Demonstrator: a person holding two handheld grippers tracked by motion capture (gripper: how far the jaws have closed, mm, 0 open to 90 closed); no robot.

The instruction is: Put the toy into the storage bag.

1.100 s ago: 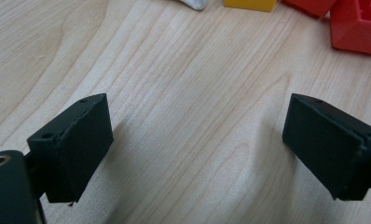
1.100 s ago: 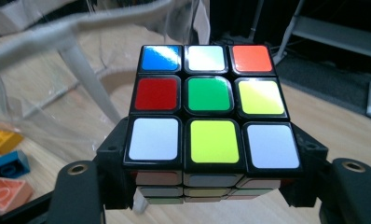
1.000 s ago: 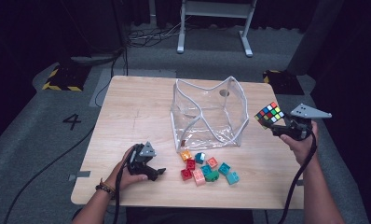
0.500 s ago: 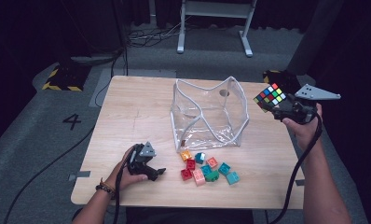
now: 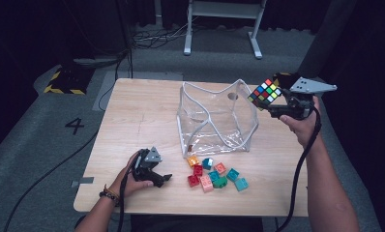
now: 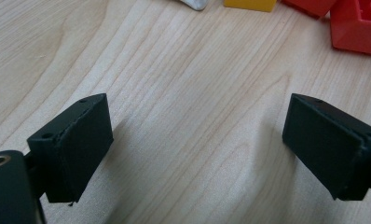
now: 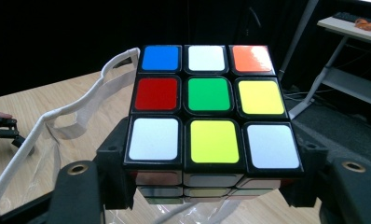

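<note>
Black right hand-held gripper (image 5: pixel 273 100) clamps the puzzle cube (image 5: pixel 264 92); left hand-held gripper (image 5: pixel 167 179) gapes wide.

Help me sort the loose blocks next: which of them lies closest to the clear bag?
The yellow-orange block, at the cluster's upper left, sits right by the clear bag; the red, teal, pink and green ones lie farther toward the table's near edge.

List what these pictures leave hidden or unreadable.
- Puzzle cube underside and far faces, right gripper view: turned away; right gripper fingers cover its sides.
- Clear bag contents, high view: creases and glare blur them.
- Red brick, left gripper view: cut by the frame edge.
</note>
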